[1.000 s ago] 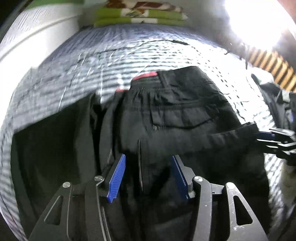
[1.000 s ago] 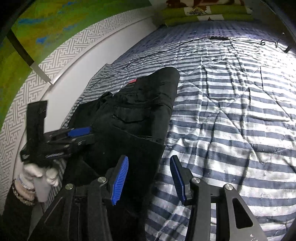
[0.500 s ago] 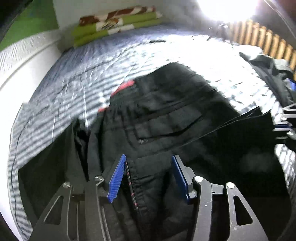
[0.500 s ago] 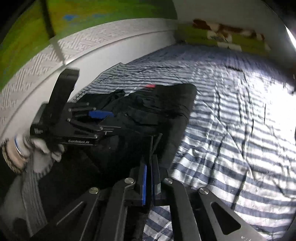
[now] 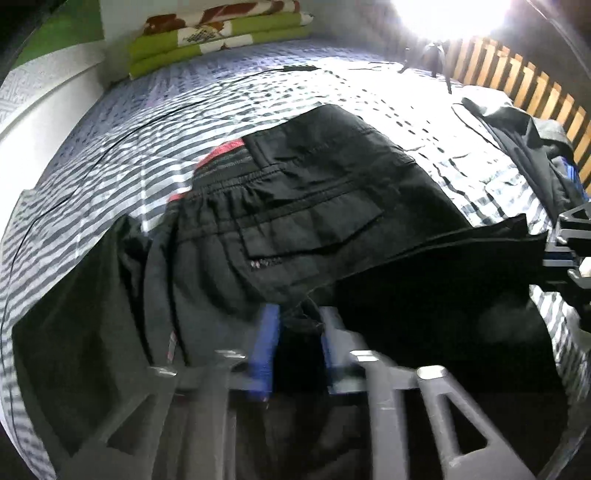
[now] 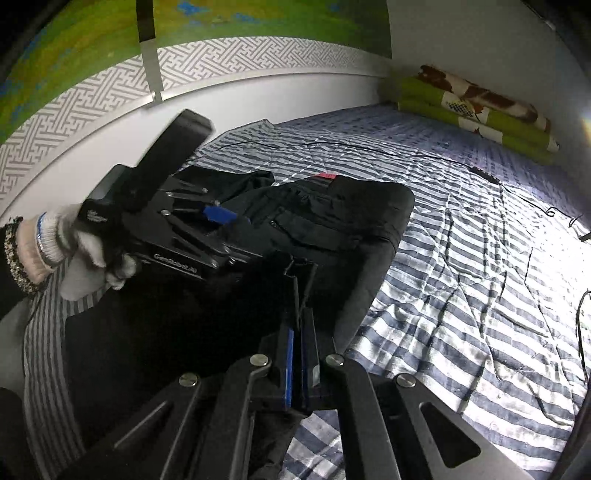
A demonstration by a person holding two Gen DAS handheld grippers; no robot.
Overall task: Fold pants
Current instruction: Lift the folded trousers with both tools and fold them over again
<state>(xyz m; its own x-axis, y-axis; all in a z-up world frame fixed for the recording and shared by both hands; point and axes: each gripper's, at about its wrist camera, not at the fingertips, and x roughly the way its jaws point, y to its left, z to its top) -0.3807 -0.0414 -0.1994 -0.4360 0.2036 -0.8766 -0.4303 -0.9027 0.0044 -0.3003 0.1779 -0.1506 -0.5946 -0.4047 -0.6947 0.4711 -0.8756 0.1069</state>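
Black pants (image 5: 314, 206) lie on a blue-and-white striped bedspread (image 5: 155, 147), waistband with red trim toward the far end. One leg is folded up over the seat. My left gripper (image 5: 297, 343) has its blurred blue pads (image 5: 266, 347) drawn in on a bunch of the black cloth. The right wrist view shows the pants (image 6: 332, 221) in the middle and the left gripper (image 6: 221, 236) in a gloved hand (image 6: 74, 240). My right gripper (image 6: 297, 332) is shut on the leg's hem, and it shows at the right edge (image 5: 561, 254) of the left wrist view.
A folded green blanket (image 5: 218, 33) lies at the head of the bed (image 6: 476, 107). A thin black cable (image 6: 406, 155) runs across the bedspread. A pile of dark clothes (image 5: 528, 147) sits by wooden slats (image 5: 517, 74) on the right. A white wall (image 6: 110, 147) borders the left.
Both grippers stood open a second ago. The right one shut on the leg hem first and lifted it over the seat; the left one's fingers have now drawn in on the cloth.
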